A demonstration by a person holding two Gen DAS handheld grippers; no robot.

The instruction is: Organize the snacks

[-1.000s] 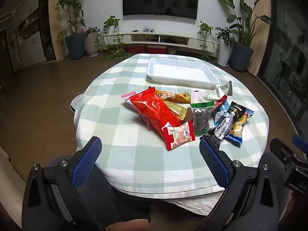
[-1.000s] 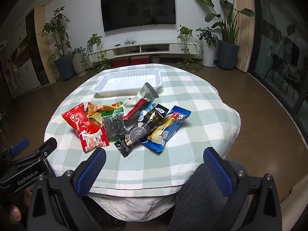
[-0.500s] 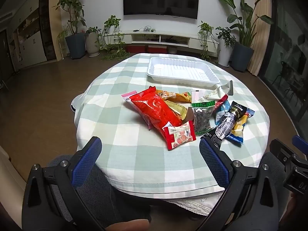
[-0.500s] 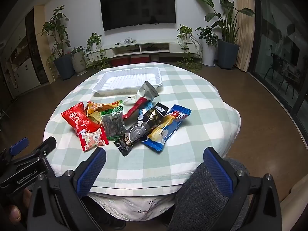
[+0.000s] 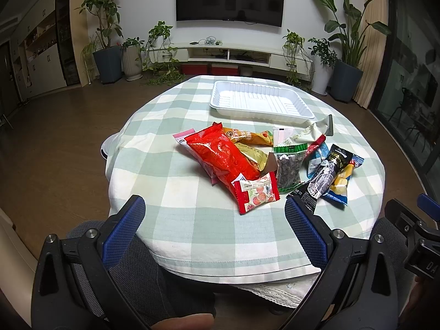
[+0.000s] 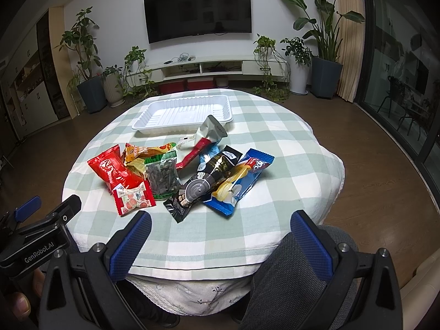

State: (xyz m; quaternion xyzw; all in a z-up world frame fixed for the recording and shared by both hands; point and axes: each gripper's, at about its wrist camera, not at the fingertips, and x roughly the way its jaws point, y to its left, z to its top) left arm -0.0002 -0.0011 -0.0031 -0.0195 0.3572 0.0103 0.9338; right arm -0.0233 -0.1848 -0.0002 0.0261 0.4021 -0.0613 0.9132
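Beyond both open tools (image 5: 214,214) (image 6: 220,228), snack packets (image 5: 247,159) lie apart.

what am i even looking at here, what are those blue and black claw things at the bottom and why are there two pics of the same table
Those claws are two hand-held grippers; a person holds one in each hand, and there is no robot arm. Each carries a wide-angle camera looking out along its two blue-padded fingers, so you get two views of one scene. One picture is from the left gripper, the other from the right gripper. Both are open and hold nothing, poised near the table's near edge. On the checked cloth lies a heap of snack packets, including a large red bag and a blue packet. Behind them sits an empty white tray, likely where the snacks belong.
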